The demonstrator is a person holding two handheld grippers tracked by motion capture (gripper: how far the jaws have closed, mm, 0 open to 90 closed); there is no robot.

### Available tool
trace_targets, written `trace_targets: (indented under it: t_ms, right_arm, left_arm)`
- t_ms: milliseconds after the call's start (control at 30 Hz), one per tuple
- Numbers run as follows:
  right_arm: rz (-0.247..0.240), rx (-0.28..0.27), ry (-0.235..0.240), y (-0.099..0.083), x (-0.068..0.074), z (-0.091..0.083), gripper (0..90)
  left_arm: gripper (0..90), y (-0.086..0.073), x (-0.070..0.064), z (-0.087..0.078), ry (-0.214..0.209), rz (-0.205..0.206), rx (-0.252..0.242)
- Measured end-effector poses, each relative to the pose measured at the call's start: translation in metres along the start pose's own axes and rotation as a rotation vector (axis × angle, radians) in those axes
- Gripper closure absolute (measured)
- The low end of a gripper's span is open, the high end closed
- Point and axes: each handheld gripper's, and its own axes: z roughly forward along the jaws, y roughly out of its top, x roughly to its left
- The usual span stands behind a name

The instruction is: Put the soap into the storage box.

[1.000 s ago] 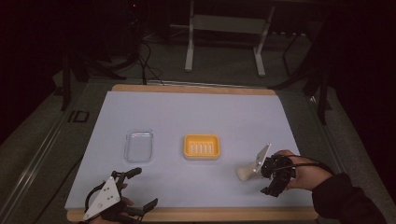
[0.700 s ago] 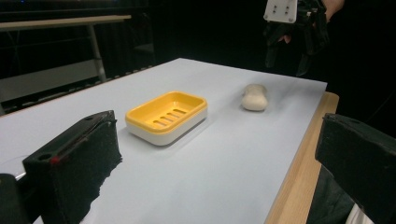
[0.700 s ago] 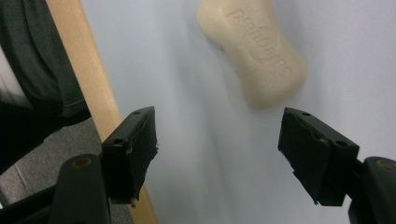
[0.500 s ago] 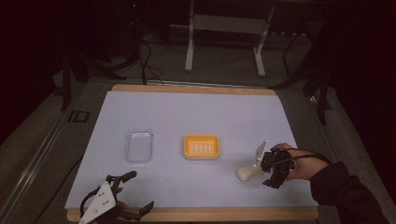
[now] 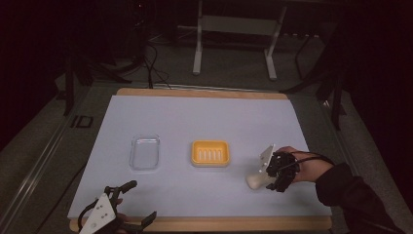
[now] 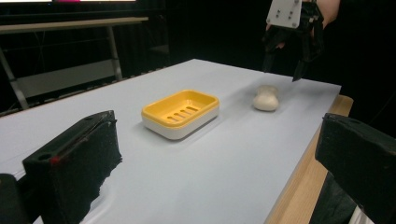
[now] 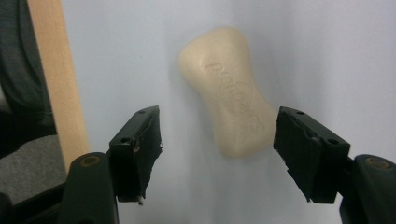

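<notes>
Between the spread jaws of the right gripper (image 7: 217, 156), in its own view: a cream bar of soap (image 7: 227, 89), flat on the pale blue mat (image 7: 327, 56), lettering up, lying slantwise across the gap. Near end of the bar just level with the jaw tips, far end reaching well beyond them; neither jaw touching, a sliver of bare mat showing on each side, wider toward the left jaw. Jaws released, gripping nothing. Off to the left of that gripper's view, the wooden edge of the table (image 7: 58, 84), close beside the left jaw, with a dark sleeve past it. From the high view, same right gripper (image 5: 274, 171) poised over the soap (image 5: 256, 180), the hand (image 5: 307, 165) behind it coming in from the mat's right side; open mat all round the bar except toward the hand. Ahead and away from the gripper, a yellow soap dish (image 5: 210, 153), near but well apart from the soap, with clear mat between; farther on, a clear plastic lid (image 5: 144, 152) lying flat. At the table's near edge, left gripper (image 5: 127, 205) low over the wooden rim (image 5: 219, 223), jaws wide apart and empty. In the left gripper view, broad unobstructed mat running from its jaws toward the dish (image 6: 180, 113), soap (image 6: 266, 98) beyond it and the right gripper (image 6: 282, 70) hanging just above.
</notes>
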Motion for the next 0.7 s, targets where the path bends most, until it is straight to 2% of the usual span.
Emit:
trace_targets:
  t_ms: [200,300,400,700]
  right_arm:
    - [-0.036,-0.005,-0.001,0.003,-0.002,0.007,32.2]
    - [-0.055,0.01,-0.012,0.004,-0.004,0.013,32.4]
    - [-0.077,0.016,-0.003,0.006,-0.006,0.02,32.3]
    - [-0.107,0.056,-0.003,0.014,-0.01,0.04,31.6]
  left_arm:
    - [0.1,0.0,0.0,0.0,0.002,0.003,0.006]
    - [0.1,-0.001,0.0,0.001,0.001,0.001,0.006]
    - [0.1,-0.001,0.0,0.001,0.004,0.0,0.006]
    - [0.1,-0.001,0.0,0.001,0.004,-0.003,0.012]
